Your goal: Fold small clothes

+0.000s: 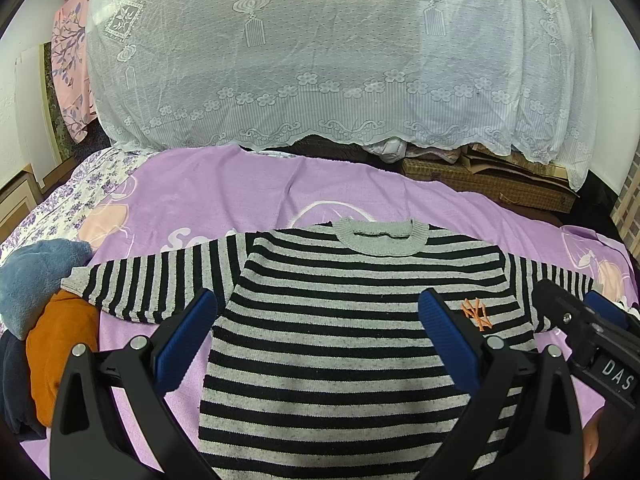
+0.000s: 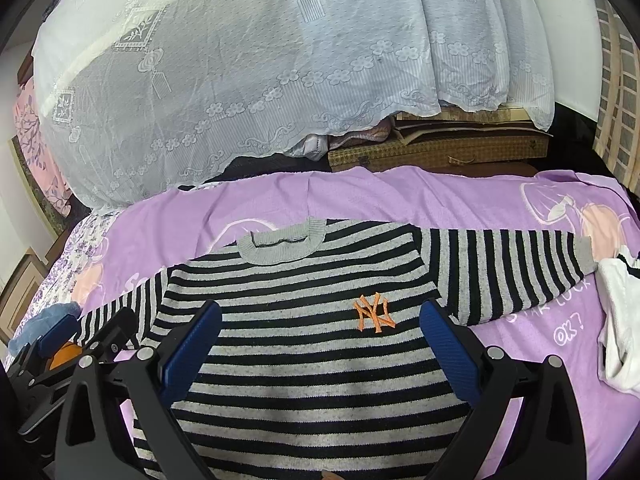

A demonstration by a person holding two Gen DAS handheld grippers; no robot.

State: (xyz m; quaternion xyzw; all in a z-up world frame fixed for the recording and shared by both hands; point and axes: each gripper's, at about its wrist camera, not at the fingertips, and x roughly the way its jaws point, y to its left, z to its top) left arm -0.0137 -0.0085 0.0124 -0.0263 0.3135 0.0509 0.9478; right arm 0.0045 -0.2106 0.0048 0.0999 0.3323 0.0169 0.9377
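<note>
A black-and-grey striped sweater point(image 1: 344, 320) point(image 2: 304, 344) with an orange logo point(image 2: 374, 313) lies flat, face up, on the purple bedsheet point(image 1: 224, 196), both sleeves spread out. My left gripper point(image 1: 318, 312) hovers open over the sweater's lower left body, nothing between its blue pads. My right gripper point(image 2: 320, 320) hovers open over the lower right body, also empty. The right gripper point(image 1: 592, 328) shows at the right edge of the left wrist view; the left gripper point(image 2: 76, 340) shows at the left edge of the right wrist view.
A pile of clothes, blue point(image 1: 36, 276), orange point(image 1: 60, 344) and dark, lies left of the sweater. A white garment point(image 2: 620, 320) lies at the right sleeve's end. Behind the bed, a white lace cloth point(image 1: 320, 48) covers a large heap, with woven cases point(image 1: 488, 184) beneath.
</note>
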